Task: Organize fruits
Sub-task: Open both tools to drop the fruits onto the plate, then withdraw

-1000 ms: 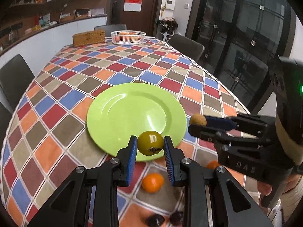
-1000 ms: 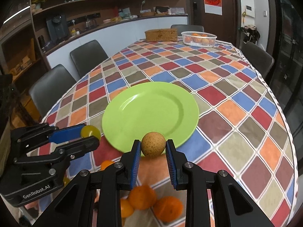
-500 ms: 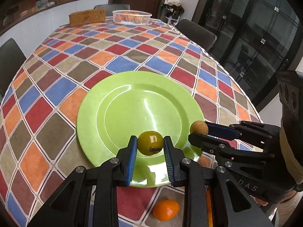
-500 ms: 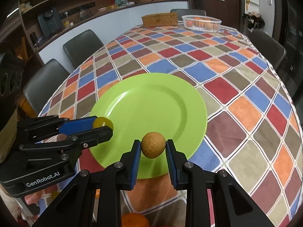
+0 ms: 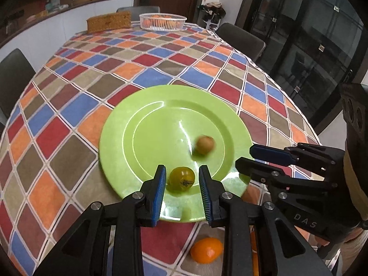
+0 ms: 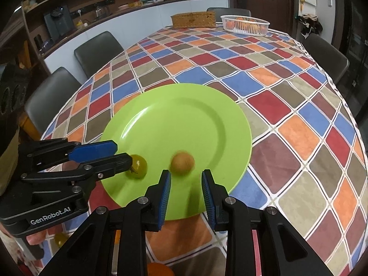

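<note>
A green plate (image 5: 161, 126) (image 6: 184, 119) lies on the checked tablecloth. My left gripper (image 5: 182, 168) (image 6: 124, 153) hovers low over the plate's near rim. A yellow-green tomato (image 5: 181, 179) (image 6: 139, 166) rests on the plate between its blue pads, with a thin gap on each side, so this gripper is open. My right gripper (image 6: 185, 172) (image 5: 245, 155) is open too, with nothing between its pads. A round brown fruit (image 6: 182, 164) (image 5: 203, 145) lies on the plate just beyond its fingertips, blurred as if rolling.
A white basket (image 5: 162, 21) of oranges and a wicker box (image 5: 109, 24) stand at the table's far end. Loose oranges (image 5: 205, 249) lie near the front edge under the grippers. Dark chairs (image 6: 99, 50) line the table's sides.
Both grippers came forward and down over the plate. Each has let go of its fruit: the tomato dropped onto the plate between the left pads, and the brown fruit rolled ahead of the right fingers.
</note>
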